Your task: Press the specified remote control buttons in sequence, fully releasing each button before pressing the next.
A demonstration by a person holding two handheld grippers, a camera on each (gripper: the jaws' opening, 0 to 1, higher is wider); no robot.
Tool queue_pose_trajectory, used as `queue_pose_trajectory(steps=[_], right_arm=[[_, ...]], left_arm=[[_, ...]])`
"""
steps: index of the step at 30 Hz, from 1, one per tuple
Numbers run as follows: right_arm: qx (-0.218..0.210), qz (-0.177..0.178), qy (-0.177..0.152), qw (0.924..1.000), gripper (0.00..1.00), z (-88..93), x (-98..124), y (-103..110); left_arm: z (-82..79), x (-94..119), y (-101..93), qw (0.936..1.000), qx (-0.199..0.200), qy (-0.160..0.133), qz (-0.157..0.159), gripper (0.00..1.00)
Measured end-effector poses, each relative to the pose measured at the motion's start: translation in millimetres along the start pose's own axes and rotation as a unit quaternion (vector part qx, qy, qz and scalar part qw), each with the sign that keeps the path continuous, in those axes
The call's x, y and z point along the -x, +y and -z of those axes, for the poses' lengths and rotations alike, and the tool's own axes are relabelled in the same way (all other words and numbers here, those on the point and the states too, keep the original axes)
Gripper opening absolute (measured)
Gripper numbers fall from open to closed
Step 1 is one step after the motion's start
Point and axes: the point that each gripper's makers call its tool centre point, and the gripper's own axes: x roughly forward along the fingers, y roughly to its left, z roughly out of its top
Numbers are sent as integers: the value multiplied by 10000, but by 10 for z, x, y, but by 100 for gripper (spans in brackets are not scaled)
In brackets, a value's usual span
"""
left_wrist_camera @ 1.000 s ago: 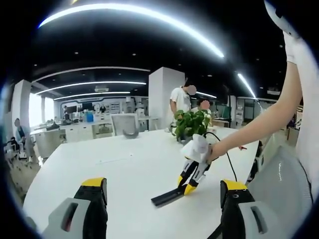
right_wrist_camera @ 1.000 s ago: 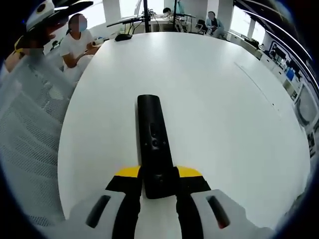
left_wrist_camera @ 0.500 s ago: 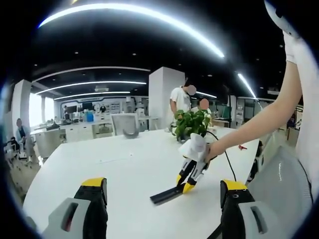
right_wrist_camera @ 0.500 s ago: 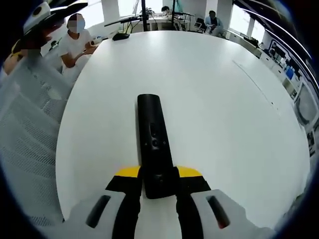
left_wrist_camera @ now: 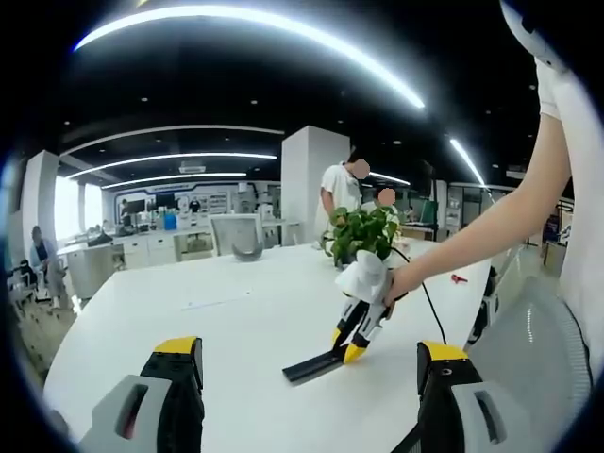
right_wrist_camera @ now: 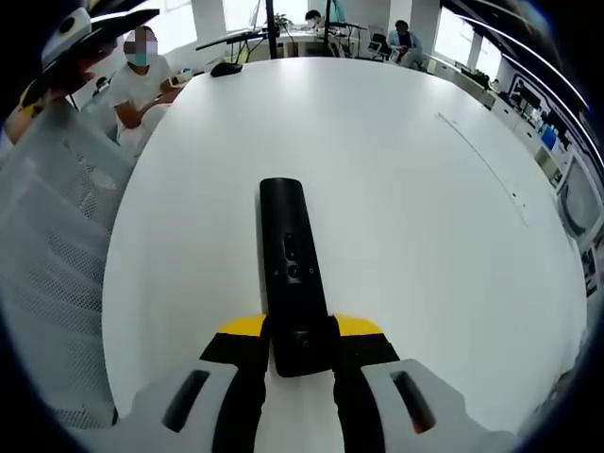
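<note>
A slim black remote control [right_wrist_camera: 291, 260] with a small cluster of buttons at its middle points away from me over the white table [right_wrist_camera: 415, 189]. My right gripper [right_wrist_camera: 300, 332] is shut on its near end, with yellow tips on both sides. In the left gripper view the same right gripper [left_wrist_camera: 351, 338] comes in from the right in a person's hand [left_wrist_camera: 396, 281], holding the remote control [left_wrist_camera: 310, 365] slanted down toward the table [left_wrist_camera: 226, 321]. My left gripper [left_wrist_camera: 310, 349] stands open nearer the camera, with nothing between its jaws.
A potted green plant [left_wrist_camera: 363, 234] stands on the table behind the remote, with a black cable beside it. A white mesh chair [right_wrist_camera: 47, 274] sits at the table's edge. A person [right_wrist_camera: 142, 80] sits at the far end, and other people [left_wrist_camera: 342, 187] stand in the office beyond.
The right gripper has carried the remote a little up and to the left in the left gripper view. The left gripper has stayed still and open.
</note>
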Motion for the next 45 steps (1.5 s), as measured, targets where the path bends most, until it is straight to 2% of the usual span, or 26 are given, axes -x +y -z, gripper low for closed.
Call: queue_pose_trajectory(steps=[45], right_arm=[[42, -13, 40, 10000, 25, 12, 17, -243]], left_arm=[[23, 6, 12, 10000, 9, 52, 6, 99]])
